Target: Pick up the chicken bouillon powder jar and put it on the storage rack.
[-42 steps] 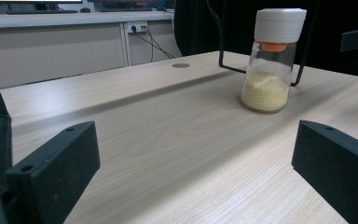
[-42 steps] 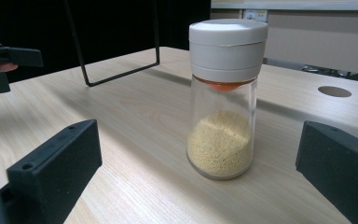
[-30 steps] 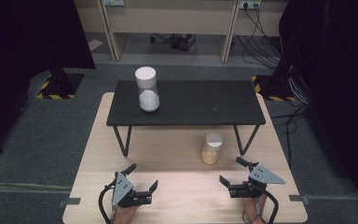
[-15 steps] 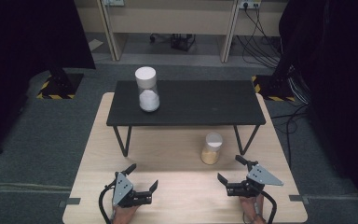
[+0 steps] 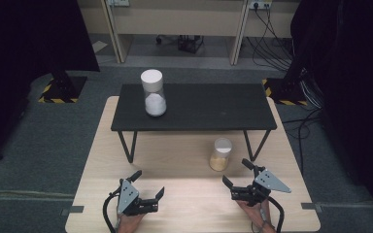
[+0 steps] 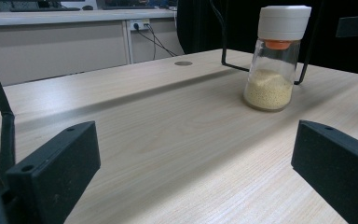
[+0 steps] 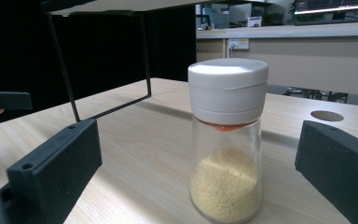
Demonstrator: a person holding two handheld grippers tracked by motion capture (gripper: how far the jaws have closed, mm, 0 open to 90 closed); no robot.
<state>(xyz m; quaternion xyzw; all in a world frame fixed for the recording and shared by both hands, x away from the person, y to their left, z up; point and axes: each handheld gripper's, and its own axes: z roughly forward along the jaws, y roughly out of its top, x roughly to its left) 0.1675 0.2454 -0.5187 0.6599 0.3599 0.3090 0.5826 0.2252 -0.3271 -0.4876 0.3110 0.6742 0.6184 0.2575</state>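
From where I stand, the right gripper (image 5: 237, 176) has its jaws spread wide and is lined up on the small jar of yellow grains (image 5: 221, 154), which stands upright on the wooden table (image 5: 184, 170) just in front of the black shelf's (image 5: 194, 107) right-hand legs. In the right gripper view the jar (image 7: 227, 140) sits between the two black jaws but untouched, slightly right of the middle of the gap. To take it well, I would judge the hand should ease forward until the glass body, not the white cap, lies squarely between the jaws, then close gently; gripping the cap risks it twisting or the jar tipping (glass on smooth wood slides easily). The left gripper (image 5: 149, 192) rests low over the near left of the table, jaws also apart and holding nothing, with the jar (image 6: 275, 58) well off ahead of it. As for contents: the small jar is roughly a third full of fine yellow grains, with an orange insert under its white cap. A taller jar (image 5: 153, 92) with a white lid stands on the shelf's left part, holding white powder or granules in its lower half.
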